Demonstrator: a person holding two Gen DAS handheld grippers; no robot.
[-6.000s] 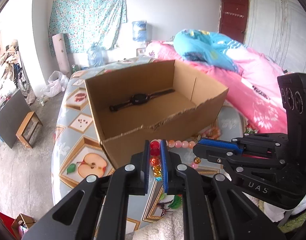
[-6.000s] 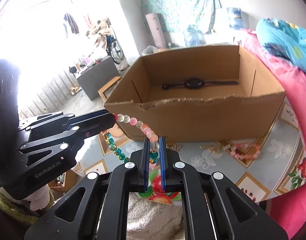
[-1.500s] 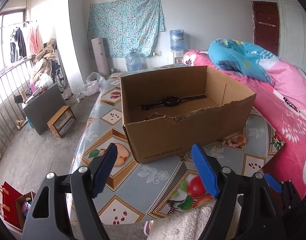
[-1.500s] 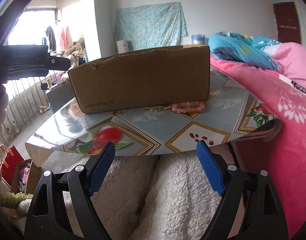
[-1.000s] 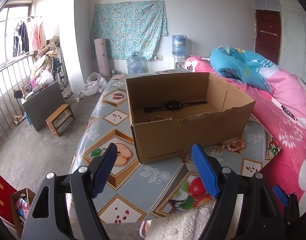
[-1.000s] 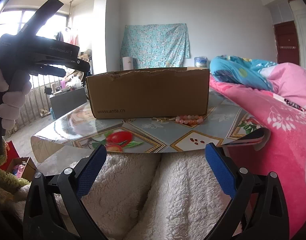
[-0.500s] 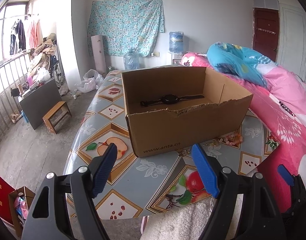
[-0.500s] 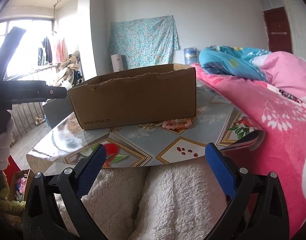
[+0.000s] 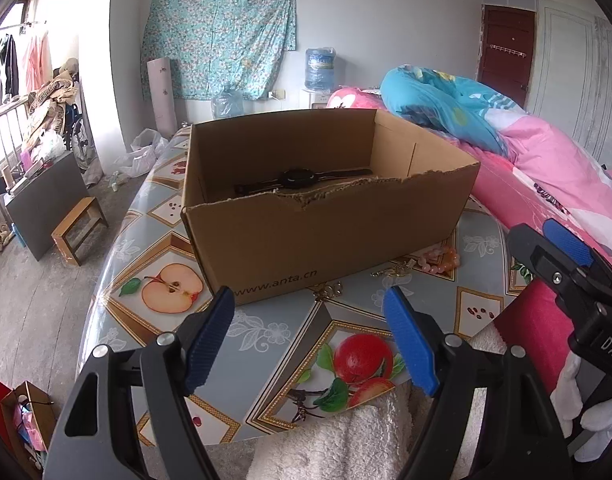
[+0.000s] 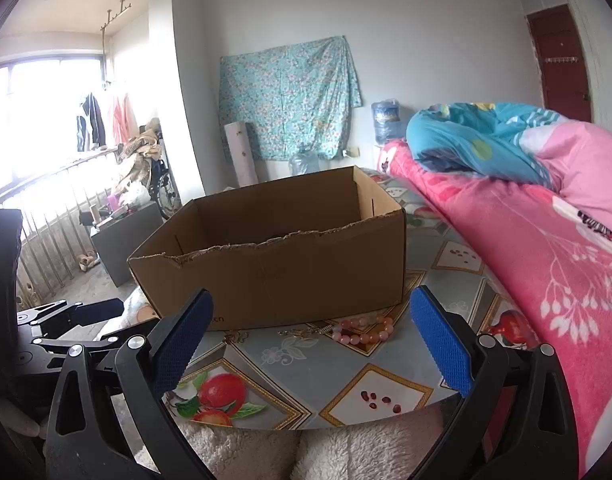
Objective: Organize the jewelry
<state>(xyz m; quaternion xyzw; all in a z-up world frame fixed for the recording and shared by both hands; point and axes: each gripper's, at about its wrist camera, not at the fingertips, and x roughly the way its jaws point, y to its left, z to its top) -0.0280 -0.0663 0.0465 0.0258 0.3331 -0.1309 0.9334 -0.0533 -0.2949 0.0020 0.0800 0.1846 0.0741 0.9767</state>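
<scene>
An open cardboard box (image 9: 330, 236) stands on the fruit-patterned table (image 9: 266, 340); it also shows in the right wrist view (image 10: 274, 272). A black watch (image 9: 298, 178) lies inside it. A pink bead bracelet (image 9: 440, 258) lies on the table by the box's right front corner, also in the right wrist view (image 10: 364, 330), with a small gold chain (image 9: 392, 270) beside it. My left gripper (image 9: 310, 340) is open and empty in front of the box. My right gripper (image 10: 310, 340) is open and empty, facing the bracelet.
A bed with a pink quilt (image 10: 546, 248) and blue bedding (image 9: 438, 108) borders the table on the right. A white fleece cloth (image 10: 286, 456) lies at the table's near edge. A small stool (image 9: 80, 228) and a grey cabinet (image 9: 42, 200) stand on the floor to the left.
Both grippers have let go of the bead strings they held six seconds ago and now stand open. Both have moved closer to the table; the right one has risen and now sees into the box.
</scene>
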